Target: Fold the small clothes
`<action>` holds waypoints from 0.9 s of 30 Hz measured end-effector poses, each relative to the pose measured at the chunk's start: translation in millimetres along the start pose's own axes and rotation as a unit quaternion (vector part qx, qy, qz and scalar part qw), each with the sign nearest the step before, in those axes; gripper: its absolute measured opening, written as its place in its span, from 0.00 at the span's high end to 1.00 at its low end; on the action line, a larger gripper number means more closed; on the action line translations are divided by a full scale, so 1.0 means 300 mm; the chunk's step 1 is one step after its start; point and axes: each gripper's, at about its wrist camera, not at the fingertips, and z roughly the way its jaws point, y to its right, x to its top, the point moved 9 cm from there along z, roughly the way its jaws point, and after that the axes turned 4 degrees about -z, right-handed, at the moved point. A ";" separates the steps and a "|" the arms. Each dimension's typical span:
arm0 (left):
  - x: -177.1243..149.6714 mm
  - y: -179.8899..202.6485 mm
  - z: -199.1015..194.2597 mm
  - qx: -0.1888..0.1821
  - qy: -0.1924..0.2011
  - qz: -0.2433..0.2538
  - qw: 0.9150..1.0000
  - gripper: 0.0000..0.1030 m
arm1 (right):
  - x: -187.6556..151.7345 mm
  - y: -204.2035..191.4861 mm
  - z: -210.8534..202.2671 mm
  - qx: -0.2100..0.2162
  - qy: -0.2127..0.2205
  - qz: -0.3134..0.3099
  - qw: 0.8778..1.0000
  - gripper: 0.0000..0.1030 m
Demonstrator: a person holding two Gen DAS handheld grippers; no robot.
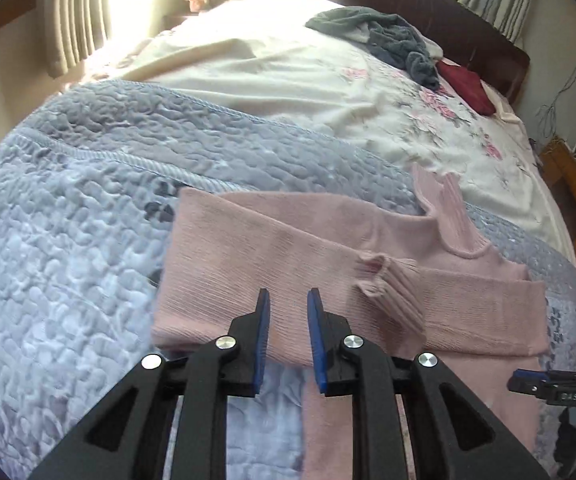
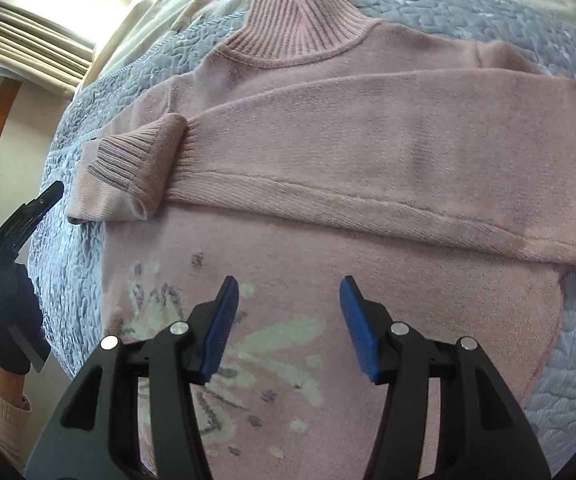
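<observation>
Here both claws [image 1: 288, 300] [image 2: 288, 288] gape empty above the pink sweater [image 2: 368, 160] on a quilted bed [image 1: 68, 240].

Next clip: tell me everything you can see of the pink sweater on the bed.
The pink sweater is a soft-looking knit with a ribbed high collar and ribbed cuffs. It lies flat on the blue-grey quilted bedspread, front up. Both sleeves appear folded across the chest, the upper one ending in a cuff at the garment's edge. A white and grey flower-like design marks the lower front. The left gripper and right gripper hover open above it; neither visibly grips the fabric.
</observation>
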 end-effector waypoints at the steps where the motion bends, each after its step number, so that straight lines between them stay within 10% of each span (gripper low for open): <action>1: 0.018 -0.039 0.026 0.006 -0.006 -0.009 1.000 0.82 | 0.026 -0.035 0.010 0.002 0.000 -0.006 1.000 0.48; 7: -0.039 -0.138 0.209 0.059 -0.072 0.011 0.996 0.82 | 0.181 -0.255 0.085 0.041 -0.004 -0.022 0.999 0.48; 17: -0.027 -0.196 0.132 0.007 -0.054 -0.037 0.998 0.82 | 0.300 -0.377 0.286 0.088 -0.061 0.037 0.994 0.47; 22: -0.014 -0.214 0.098 0.010 -0.045 -0.025 0.999 0.82 | 0.293 -0.398 0.313 0.105 -0.063 0.034 0.992 0.82; 27: 0.005 -0.174 0.078 -0.003 -0.035 -0.021 0.999 0.82 | 0.310 -0.394 0.163 0.109 -0.009 0.007 0.994 0.87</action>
